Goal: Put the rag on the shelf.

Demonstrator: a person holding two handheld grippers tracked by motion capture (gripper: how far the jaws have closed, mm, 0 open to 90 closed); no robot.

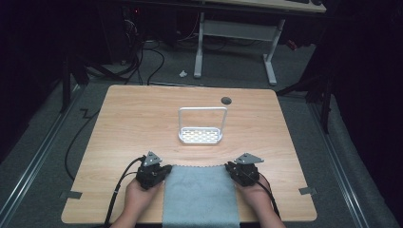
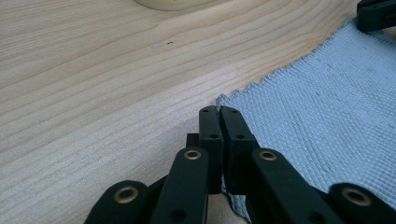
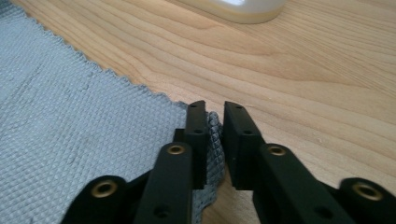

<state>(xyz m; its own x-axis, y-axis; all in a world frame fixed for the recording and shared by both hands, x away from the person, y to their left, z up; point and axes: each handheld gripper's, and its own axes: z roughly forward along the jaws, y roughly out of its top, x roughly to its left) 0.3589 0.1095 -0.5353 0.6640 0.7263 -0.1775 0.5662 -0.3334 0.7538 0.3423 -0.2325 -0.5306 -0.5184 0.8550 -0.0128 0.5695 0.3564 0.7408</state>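
High view, cloth [image 1: 199,194] far edge btwn hand-held grippers, table [image 1: 138,118]

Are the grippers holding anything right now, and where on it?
Both hold the grey cloth. The left gripper pinches its far left corner, the right gripper its far right corner.

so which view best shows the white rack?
The high view: the white rack shows whole there, perforated base and upright loop handle, standing beyond the grey cloth. Both gripper views catch just a cropped edge of its base at the top.
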